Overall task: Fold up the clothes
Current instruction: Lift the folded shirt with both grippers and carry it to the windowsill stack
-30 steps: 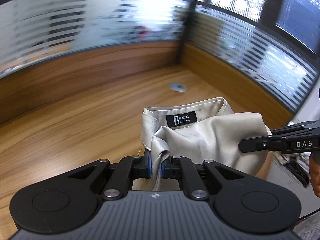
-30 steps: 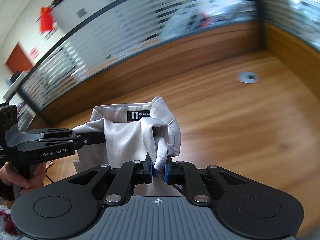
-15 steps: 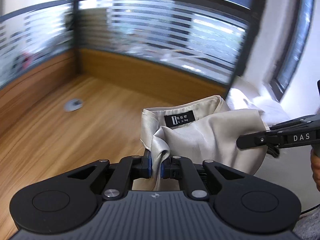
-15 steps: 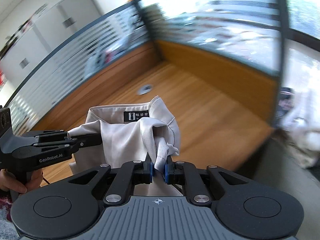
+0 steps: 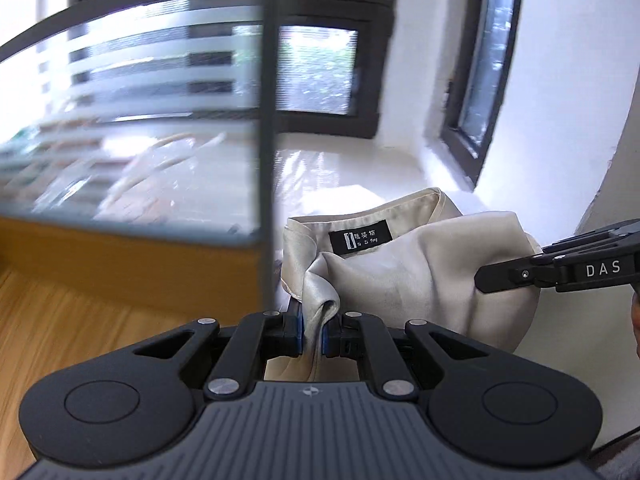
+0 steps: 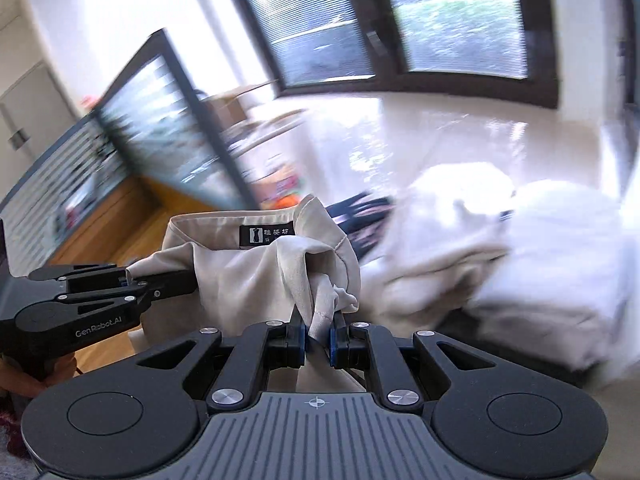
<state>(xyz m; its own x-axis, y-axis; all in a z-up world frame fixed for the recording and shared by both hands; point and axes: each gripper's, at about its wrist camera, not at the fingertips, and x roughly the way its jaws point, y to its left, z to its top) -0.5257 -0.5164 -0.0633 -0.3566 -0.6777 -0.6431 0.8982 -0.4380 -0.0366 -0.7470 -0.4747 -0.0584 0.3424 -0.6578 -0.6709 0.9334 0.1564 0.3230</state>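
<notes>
Pinching one beige garment (image 5: 404, 276) between them, two grippers hold it up off any surface: the left gripper (image 5: 312, 334) clamps a bunched fold, the right gripper (image 6: 318, 338) another. One black label (image 5: 360, 235) sits just beyond the left fingertips, and one blurred white pile (image 6: 520, 248) lies beyond the right fingers.

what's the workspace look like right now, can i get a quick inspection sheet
surface: wooden desk, only a bare corner in view.
job's things: beige garment held up in the air, black neck label facing the cameras.
clutter: blurred pile of white fabric past the desk; dark items behind it, too blurred to name.
grippers: left gripper shut on a garment fold; right gripper shut on another fold.
cables: thin dark cable at the lower right edge of the left wrist view.
surroundings: frosted glass partition, dark-framed windows, white walls.
</notes>
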